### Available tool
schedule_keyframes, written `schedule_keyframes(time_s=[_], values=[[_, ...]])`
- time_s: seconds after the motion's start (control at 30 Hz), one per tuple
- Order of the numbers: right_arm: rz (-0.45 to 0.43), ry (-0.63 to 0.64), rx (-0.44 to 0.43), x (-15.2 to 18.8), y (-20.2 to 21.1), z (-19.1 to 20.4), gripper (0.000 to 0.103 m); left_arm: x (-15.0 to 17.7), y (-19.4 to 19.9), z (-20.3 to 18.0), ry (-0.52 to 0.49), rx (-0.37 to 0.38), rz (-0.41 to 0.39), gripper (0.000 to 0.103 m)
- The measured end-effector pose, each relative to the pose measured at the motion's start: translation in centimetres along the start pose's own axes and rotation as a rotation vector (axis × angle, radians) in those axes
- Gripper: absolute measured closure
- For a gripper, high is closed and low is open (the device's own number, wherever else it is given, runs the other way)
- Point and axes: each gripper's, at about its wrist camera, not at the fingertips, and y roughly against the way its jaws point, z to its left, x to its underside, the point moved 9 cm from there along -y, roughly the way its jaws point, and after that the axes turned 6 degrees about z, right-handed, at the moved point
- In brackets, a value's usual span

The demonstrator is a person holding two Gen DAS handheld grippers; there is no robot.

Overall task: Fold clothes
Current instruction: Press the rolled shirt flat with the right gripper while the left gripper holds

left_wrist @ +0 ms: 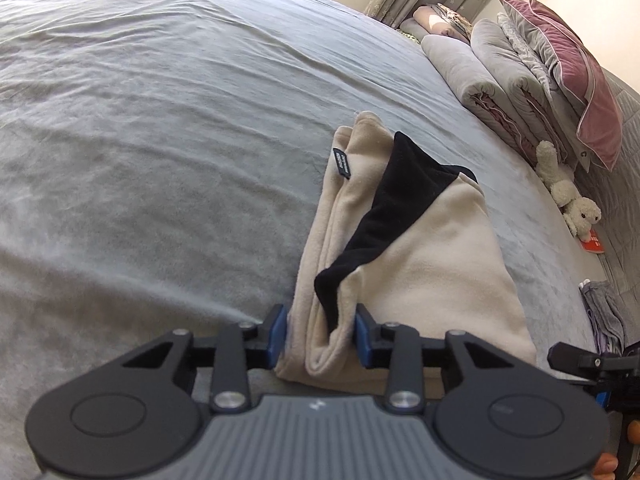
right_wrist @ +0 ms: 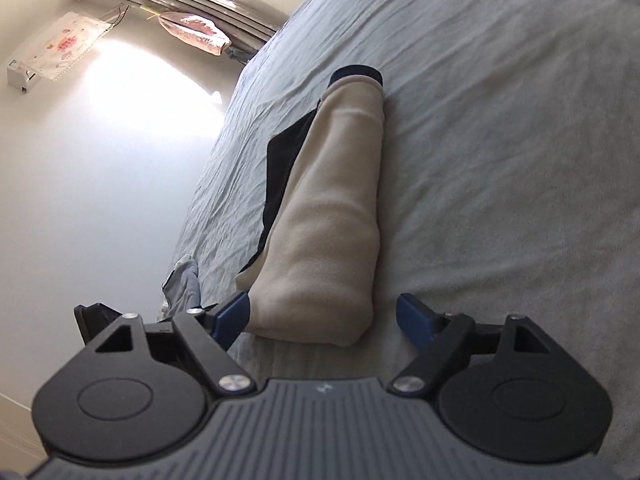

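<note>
While the folded beige and black garment (left_wrist: pixel 420 240) is lying on the grey bedsheet (left_wrist: pixel 160 140) at lower centre of both views, the left gripper (left_wrist: pixel 321 334) is pinching its thick near fold between both pads. The right gripper (right_wrist: pixel 324 316) is standing wide apart, gripping nothing. The fleece is looking soft, light and floppy; stacked edges are probably offering the surest hold.

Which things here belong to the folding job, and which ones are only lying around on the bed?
Part of the job:
- folded beige and black garment
- left gripper, fingers closed on the garment's near edge
- right gripper, fingers open around its end

Just lying about:
- stuffed rabbit
- pink pillow
- rolled grey blankets
- grey cloth at the bed's edge
</note>
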Motion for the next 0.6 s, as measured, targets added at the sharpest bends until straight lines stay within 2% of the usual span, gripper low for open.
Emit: schedule_keyframes(time_s=[0.2,0.33,0.37,0.4,0.47,0.6], values=[[-0.018,-0.112,-0.092,0.8,-1.6,0.7,0.016,-0.1,-0.2,0.4,0.034,0.019,0.014,0.066],[-0.066,-0.140,-0.072,0.9,-2.1,1.1,0.016,-0.2,-0.2,0.6,0.051,0.030,0.020,0.067],[-0.079,-0.137,-0.063,0.8,-2.2,1.2,0.020,-0.2,-0.2,0.6,0.053,0.032,0.021,0.067],[-0.087,-0.136,-0.044,0.9,-2.2,1.1,0.035,-0.2,-0.2,0.6,0.054,0.034,0.022,0.067],[-0.103,-0.135,-0.005,1.0,-2.2,0.9,0.048,-0.3,-0.2,0.6,0.057,0.039,0.025,0.067],[-0.141,-0.061,0.032,0.8,-1.5,1.9,0.055,-0.6,0.3,0.7,0.079,0.086,0.040,0.063]])
